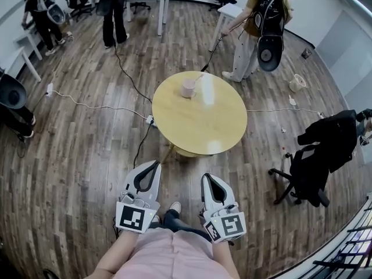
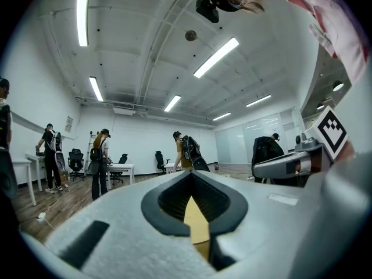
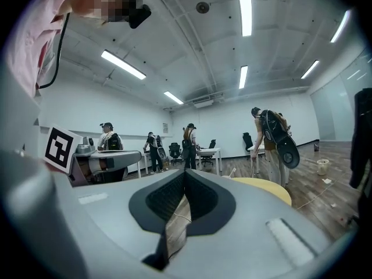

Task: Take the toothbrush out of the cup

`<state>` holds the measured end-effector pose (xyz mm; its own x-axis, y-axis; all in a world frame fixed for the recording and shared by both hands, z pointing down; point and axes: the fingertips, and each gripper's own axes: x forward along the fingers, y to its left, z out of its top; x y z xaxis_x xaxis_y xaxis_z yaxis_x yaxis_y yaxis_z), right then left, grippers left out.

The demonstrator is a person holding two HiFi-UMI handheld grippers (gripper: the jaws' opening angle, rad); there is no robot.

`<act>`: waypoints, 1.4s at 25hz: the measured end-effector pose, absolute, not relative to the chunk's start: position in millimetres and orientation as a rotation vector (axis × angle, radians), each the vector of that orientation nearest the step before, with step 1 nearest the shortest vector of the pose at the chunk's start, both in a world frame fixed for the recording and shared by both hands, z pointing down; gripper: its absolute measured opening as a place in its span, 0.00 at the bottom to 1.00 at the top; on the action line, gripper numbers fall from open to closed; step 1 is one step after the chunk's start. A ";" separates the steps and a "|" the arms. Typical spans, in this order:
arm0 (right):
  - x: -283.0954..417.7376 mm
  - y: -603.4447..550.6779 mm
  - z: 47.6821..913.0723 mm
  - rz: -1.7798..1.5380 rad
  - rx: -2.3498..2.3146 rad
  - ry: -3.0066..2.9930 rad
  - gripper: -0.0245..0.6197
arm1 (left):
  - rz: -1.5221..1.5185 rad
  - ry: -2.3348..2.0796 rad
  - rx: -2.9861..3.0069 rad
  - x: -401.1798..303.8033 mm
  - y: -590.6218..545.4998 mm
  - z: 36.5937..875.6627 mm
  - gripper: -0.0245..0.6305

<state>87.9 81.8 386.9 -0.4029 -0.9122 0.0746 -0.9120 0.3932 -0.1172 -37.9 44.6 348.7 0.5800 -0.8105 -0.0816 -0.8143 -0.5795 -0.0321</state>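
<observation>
**A:** Where's the toothbrush?

**B:** The toothbrush (image 1: pixel 198 78) stands in the pink cup (image 1: pixel 188 88), with its free end sticking up to the right. The cup sits near the far-left edge of the round bench (image 1: pixel 203 121), well apart from us.

**A:** Why are both grippers low and level?

**B:** We read it as approach posture. The left gripper (image 1: pixel 156 164) and right gripper (image 1: pixel 205 176) are side by side and aimed at the bench, with nothing in reach yet.

**A:** Jaws?

**B:** Left: tips together, nothing between them. We see only bench top through the gap behind the tips. Right: fully closed, also empty.

**A:** Risks?

**B:** We must open one pair before reaching the handle. The cup looks light, so we may need to steady it.
</observation>
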 end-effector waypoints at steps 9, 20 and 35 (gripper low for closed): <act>132.1 23.3 394.9 -0.241 -1.709 2.620 0.05 | 0.097 1.475 -2.698 -10.3 -13.2 350.9 0.04; 148.1 -36.6 395.6 -0.274 -1.735 2.583 0.05 | 0.082 1.423 -2.720 9.9 -78.5 347.1 0.04; 132.1 -150.4 391.7 -0.300 -1.824 2.521 0.05 | 0.022 1.345 -2.816 -5.0 -194.3 363.5 0.04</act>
